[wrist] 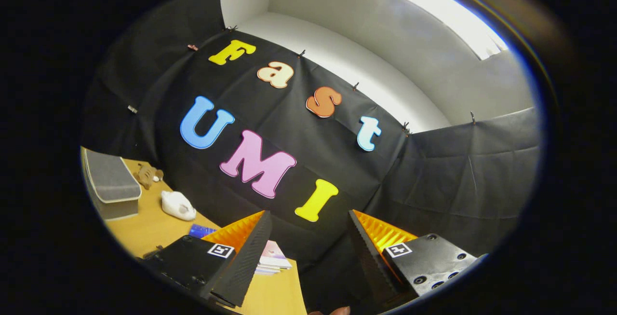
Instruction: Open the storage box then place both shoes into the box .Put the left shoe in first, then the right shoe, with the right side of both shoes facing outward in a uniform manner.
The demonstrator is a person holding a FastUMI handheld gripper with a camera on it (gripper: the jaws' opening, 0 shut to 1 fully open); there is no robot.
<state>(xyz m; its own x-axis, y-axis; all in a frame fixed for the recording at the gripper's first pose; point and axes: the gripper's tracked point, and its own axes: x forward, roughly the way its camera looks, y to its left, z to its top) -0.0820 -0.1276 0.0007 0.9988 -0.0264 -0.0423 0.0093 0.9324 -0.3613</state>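
Grey fabric storage box (110,180) lid shut; gripper (308,238) fingers apart, empty.

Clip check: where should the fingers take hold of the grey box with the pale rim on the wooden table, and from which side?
Probably the grey box with the pale rim by its raised rim edge, approached from its table-facing side: the broad top offers nothing to pinch. The gripper is open, aimed past it at the wall.

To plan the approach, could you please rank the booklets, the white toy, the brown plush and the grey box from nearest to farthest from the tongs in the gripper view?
The tongs are open, holding nothing.
1. Booklets, just beside the left finger.
2. White toy, further along the table.
3. Brown plush, behind the toy.
The grey box sits alongside the plush; too close to call.
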